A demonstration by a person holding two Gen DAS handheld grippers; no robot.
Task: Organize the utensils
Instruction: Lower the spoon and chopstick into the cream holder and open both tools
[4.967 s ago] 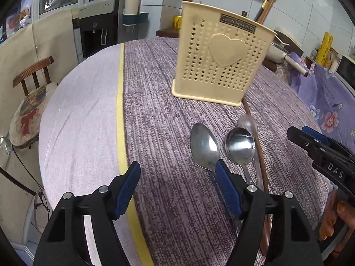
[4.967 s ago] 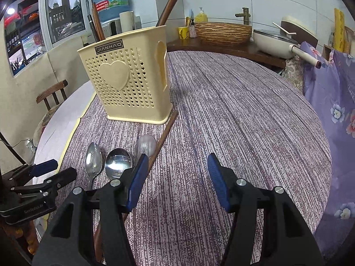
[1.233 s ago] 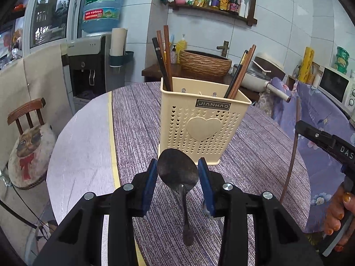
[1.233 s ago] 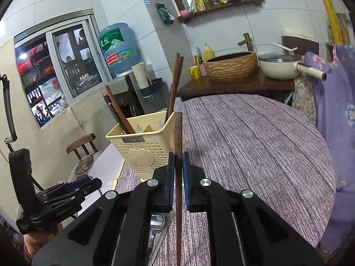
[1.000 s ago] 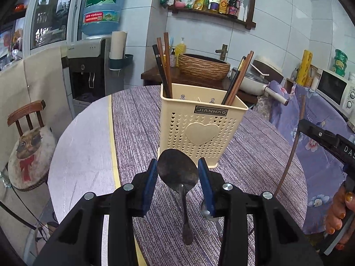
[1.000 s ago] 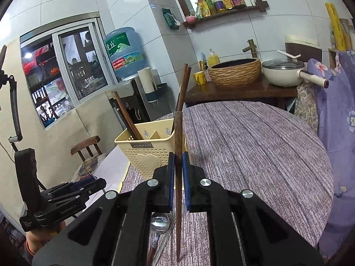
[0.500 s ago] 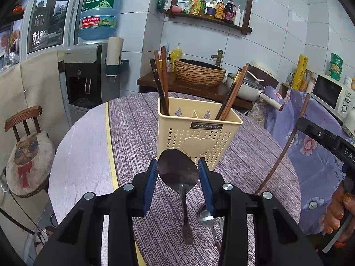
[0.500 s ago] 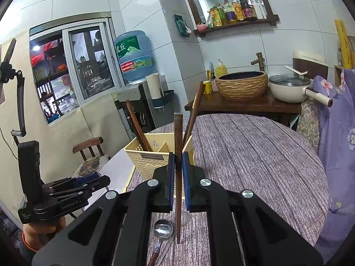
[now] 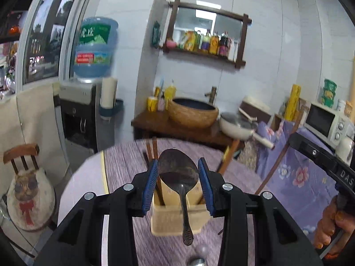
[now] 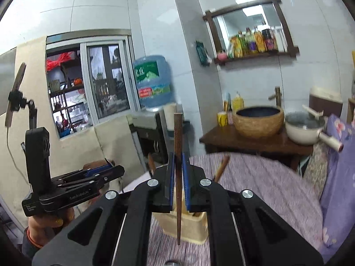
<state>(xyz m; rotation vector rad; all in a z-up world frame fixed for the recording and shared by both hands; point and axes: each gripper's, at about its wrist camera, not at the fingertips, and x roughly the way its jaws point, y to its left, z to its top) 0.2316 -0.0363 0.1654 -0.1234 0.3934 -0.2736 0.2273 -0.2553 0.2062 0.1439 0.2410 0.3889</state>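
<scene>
Cream holder (image 9: 170, 221) on table holds brown chopsticks (image 9: 154, 153). Left tool (image 9: 178, 186) grips spoon (image 9: 178, 173); right tool (image 10: 178, 177) grips chopstick (image 10: 178, 146).

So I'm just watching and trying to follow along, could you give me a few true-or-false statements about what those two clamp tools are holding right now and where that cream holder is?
1. The left gripper holds a metal spoon by its bowl, handle hanging down. True.
2. The right gripper is open and empty. False: it is shut on a dark wooden chopstick held upright.
3. The cream utensil holder stands on the purple-clothed table. True.
4. The holder is empty. False: chopsticks already stand in it.
5. The spoon is already inside the holder. False: it hangs in the gripper, in front of the holder.
</scene>
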